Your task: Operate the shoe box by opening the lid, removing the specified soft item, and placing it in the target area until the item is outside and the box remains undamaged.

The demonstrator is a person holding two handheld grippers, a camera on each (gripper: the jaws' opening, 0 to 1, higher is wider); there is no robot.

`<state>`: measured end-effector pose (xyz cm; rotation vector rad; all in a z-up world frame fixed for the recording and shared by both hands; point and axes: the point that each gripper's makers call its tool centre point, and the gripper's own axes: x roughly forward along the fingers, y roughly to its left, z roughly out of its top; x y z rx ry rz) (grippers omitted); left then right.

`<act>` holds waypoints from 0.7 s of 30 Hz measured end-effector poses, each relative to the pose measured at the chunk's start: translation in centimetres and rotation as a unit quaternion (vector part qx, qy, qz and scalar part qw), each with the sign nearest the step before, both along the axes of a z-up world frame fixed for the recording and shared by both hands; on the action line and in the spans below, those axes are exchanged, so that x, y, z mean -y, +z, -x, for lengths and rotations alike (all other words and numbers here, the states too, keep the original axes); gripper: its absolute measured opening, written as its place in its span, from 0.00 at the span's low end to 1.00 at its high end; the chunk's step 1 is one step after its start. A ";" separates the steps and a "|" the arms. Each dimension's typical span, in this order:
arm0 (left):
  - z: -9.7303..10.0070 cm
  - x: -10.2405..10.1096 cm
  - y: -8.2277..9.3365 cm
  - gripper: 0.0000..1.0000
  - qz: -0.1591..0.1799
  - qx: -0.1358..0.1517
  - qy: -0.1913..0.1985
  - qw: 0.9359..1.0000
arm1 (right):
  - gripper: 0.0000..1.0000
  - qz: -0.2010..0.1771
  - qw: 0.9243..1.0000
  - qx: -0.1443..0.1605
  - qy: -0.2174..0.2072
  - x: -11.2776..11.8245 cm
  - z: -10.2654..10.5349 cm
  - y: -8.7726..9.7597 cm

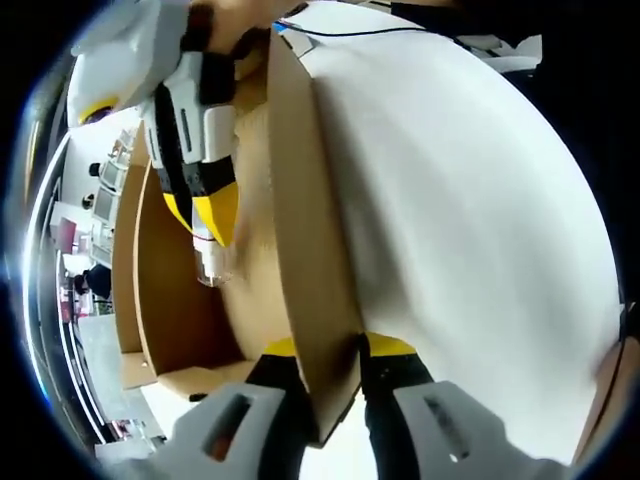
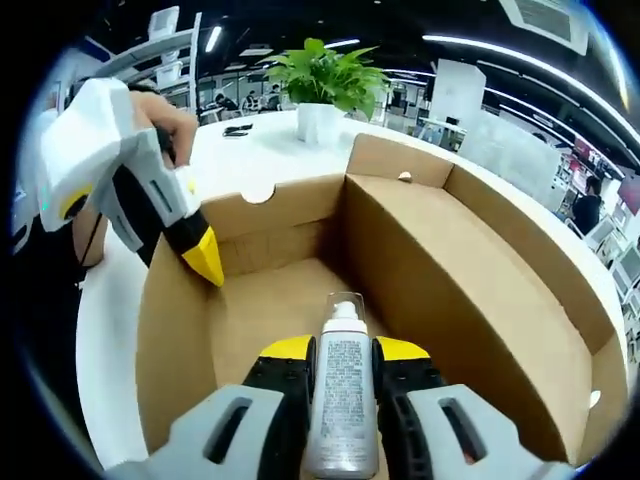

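Right gripper view: the right gripper (image 2: 343,352) is holding a white bottle (image 2: 342,400) between its yellow-tipped jaws, which are pressing against the bottle's sides. The bottle is standing upright, cap away from the camera, over the inside of the open cardboard box (image 2: 470,270). The box is sitting on a white table (image 2: 270,150), with its lid raised on the far side. The left gripper (image 2: 205,255) is reaching in from the left, its tip touching the box's left wall; a hand (image 2: 165,115) is gripping its handle. A potted plant (image 2: 320,80) is standing on the table beyond the box.

Left gripper view: the left gripper (image 1: 338,350) is clamping the cardboard wall (image 1: 310,260) edge-on, one jaw on each face. The right gripper (image 1: 205,190) is hanging over the box interior, the bottle's clear cap (image 1: 212,265) protruding from its tip. The table (image 1: 470,220) is lying to the wall's right.
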<state>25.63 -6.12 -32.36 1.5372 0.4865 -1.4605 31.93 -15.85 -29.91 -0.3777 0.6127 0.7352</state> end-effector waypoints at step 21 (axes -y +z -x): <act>0.0 0.0 0.0 0.17 0.000 0.000 0.002 1.000 | 0.21 -0.008 1.000 0.019 -0.002 -1.1 0.6 1.6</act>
